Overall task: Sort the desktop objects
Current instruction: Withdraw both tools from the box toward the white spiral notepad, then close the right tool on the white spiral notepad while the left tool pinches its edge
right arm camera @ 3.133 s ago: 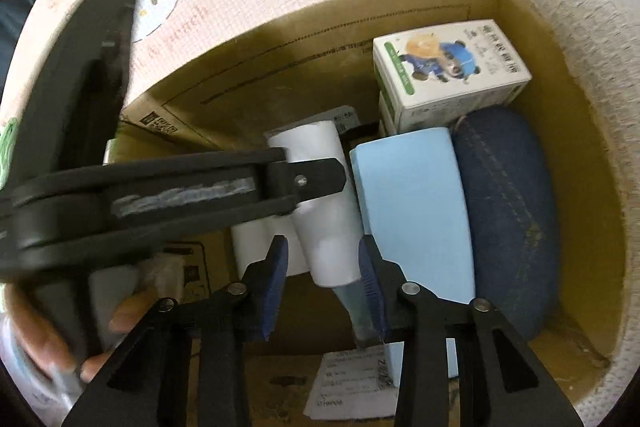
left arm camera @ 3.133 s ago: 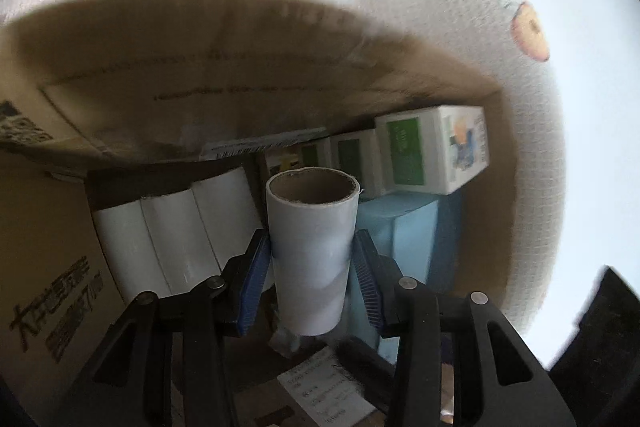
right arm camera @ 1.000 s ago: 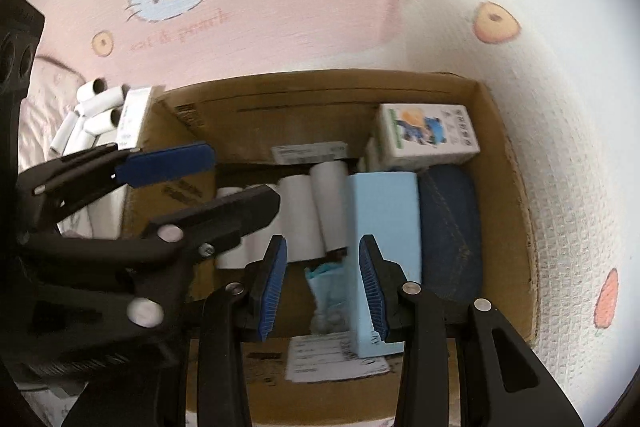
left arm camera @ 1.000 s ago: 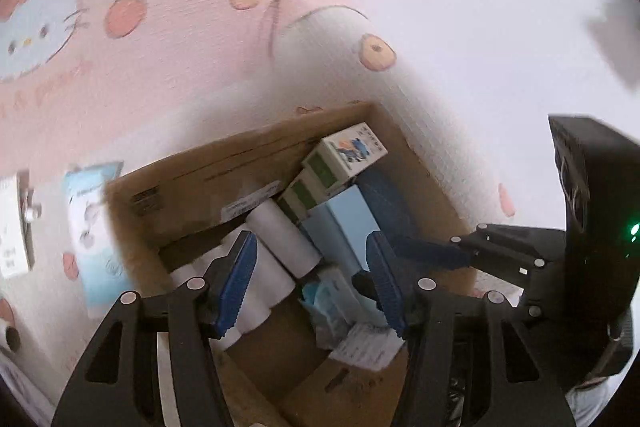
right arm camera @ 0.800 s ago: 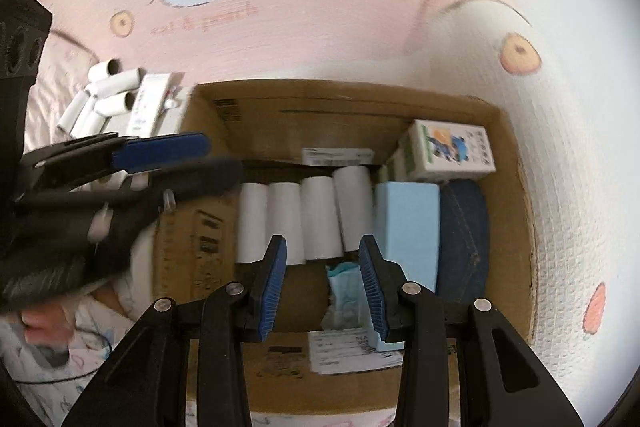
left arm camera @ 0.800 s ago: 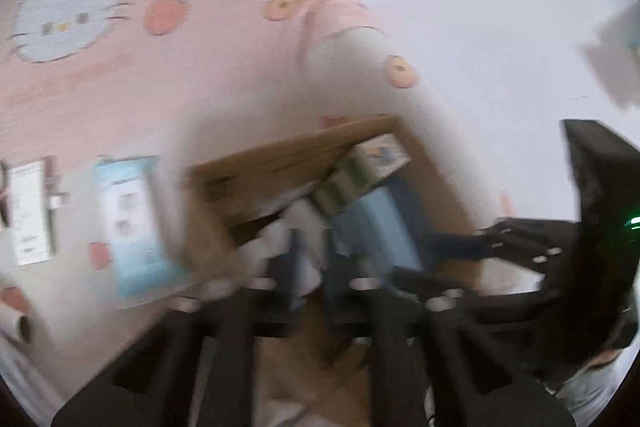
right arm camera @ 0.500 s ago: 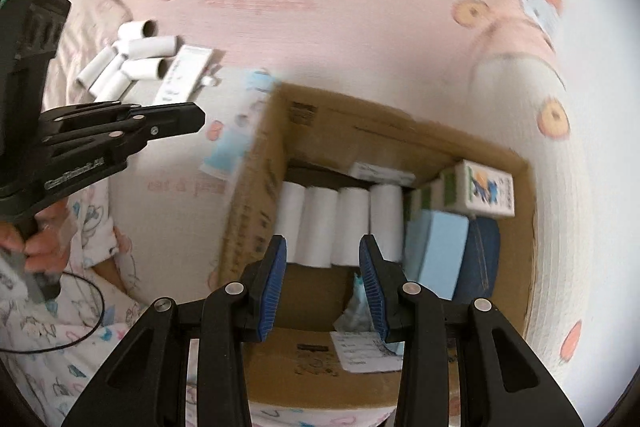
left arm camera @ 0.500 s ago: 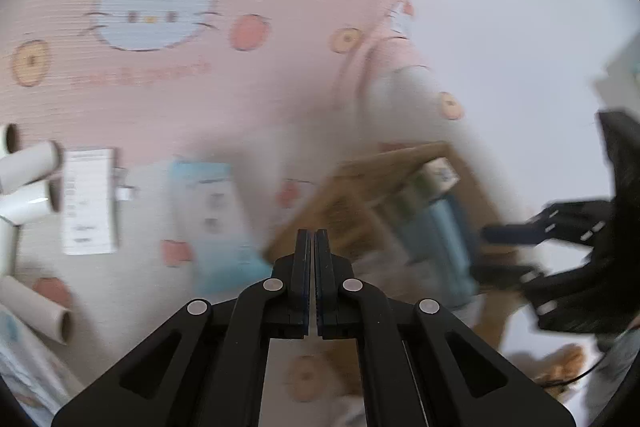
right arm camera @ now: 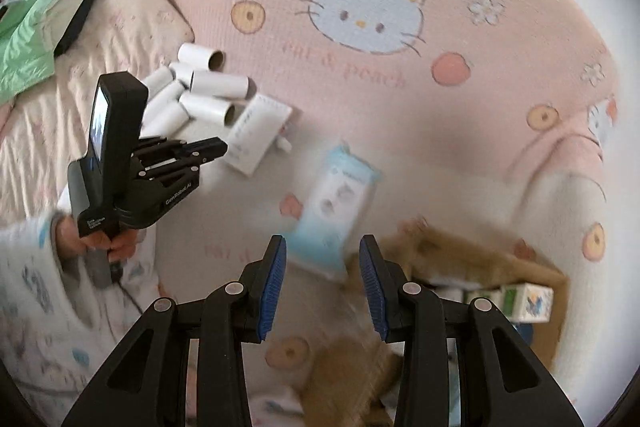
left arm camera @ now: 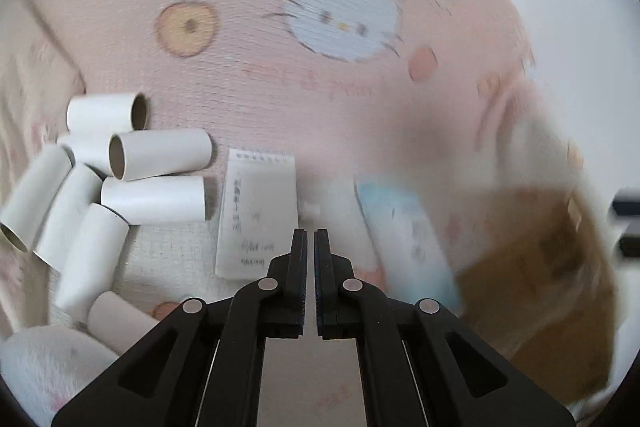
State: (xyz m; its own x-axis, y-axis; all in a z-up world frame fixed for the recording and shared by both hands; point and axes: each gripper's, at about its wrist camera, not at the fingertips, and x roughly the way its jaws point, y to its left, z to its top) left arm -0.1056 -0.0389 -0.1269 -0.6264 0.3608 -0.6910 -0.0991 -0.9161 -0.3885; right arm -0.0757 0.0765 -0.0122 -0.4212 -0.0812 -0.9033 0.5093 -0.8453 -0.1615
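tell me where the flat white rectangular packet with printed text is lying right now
In the left wrist view the flat white packet lies on the pink blanket, between the pile of white cardboard tubes and the light blue pack.

The left hand-held gripper (left arm camera: 311,241), now empty and closed, has swung from the cardboard box (left arm camera: 548,267) toward the paper tubes (left arm camera: 156,155).
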